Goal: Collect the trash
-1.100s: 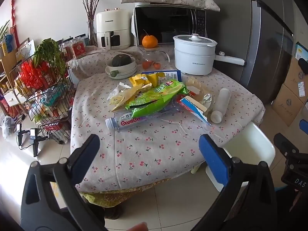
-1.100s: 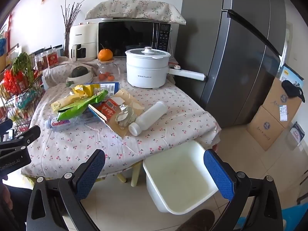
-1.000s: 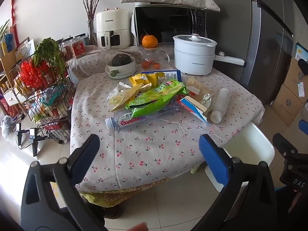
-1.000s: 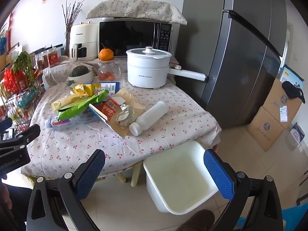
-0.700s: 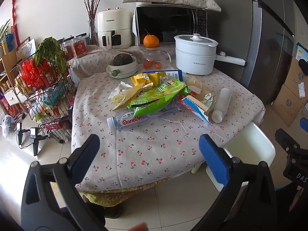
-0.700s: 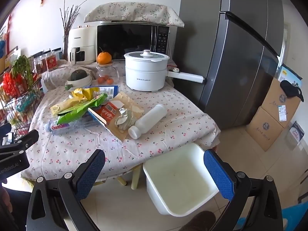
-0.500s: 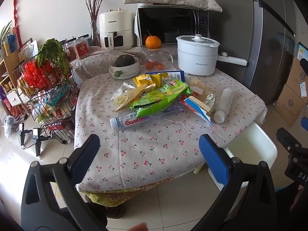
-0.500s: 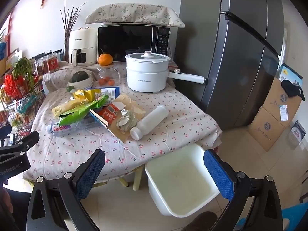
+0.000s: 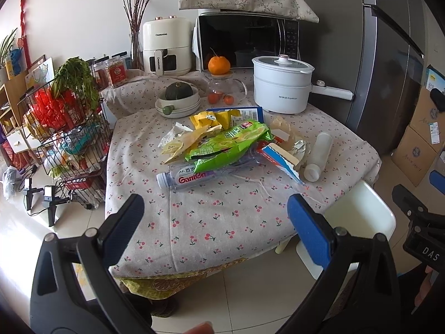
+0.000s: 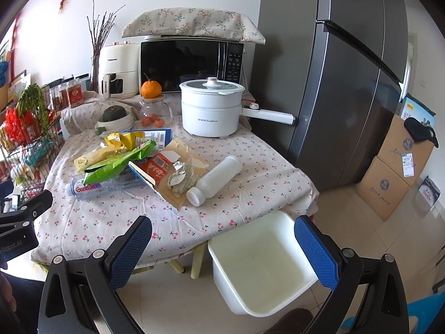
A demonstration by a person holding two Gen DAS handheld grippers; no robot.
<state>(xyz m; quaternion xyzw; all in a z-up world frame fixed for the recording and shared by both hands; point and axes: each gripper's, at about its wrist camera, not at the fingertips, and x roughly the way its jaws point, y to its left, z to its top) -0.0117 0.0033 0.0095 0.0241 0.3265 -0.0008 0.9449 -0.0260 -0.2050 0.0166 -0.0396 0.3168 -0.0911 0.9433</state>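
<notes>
Trash lies in a pile on the cherry-print table (image 9: 211, 222): a clear Ganten bottle (image 9: 194, 178) (image 10: 94, 185), a green snack bag (image 9: 230, 144) (image 10: 119, 161), yellow wrappers (image 9: 189, 139), a red carton on brown paper (image 10: 158, 167), crumpled foil (image 10: 182, 179) and a white bottle (image 9: 318, 153) (image 10: 214, 179). An empty white bin (image 10: 261, 261) (image 9: 358, 217) stands on the floor by the table's right front corner. My left gripper (image 9: 215, 222) is open and empty, short of the table's front edge. My right gripper (image 10: 222, 247) is open and empty, above the bin's near side.
A white electric pot (image 10: 212, 108), a microwave (image 10: 192, 64), an air fryer (image 9: 167, 47), an orange on a glass teapot (image 9: 219, 65) and a bowl with a squash (image 9: 178, 97) stand at the back. A wire rack (image 9: 61, 128) stands left. A fridge (image 10: 347, 83) and cardboard boxes (image 10: 400, 167) are right.
Both grippers have risen slightly and drifted, so the table sits a little lower in both views. Both stay open. Nothing on the table has moved.
</notes>
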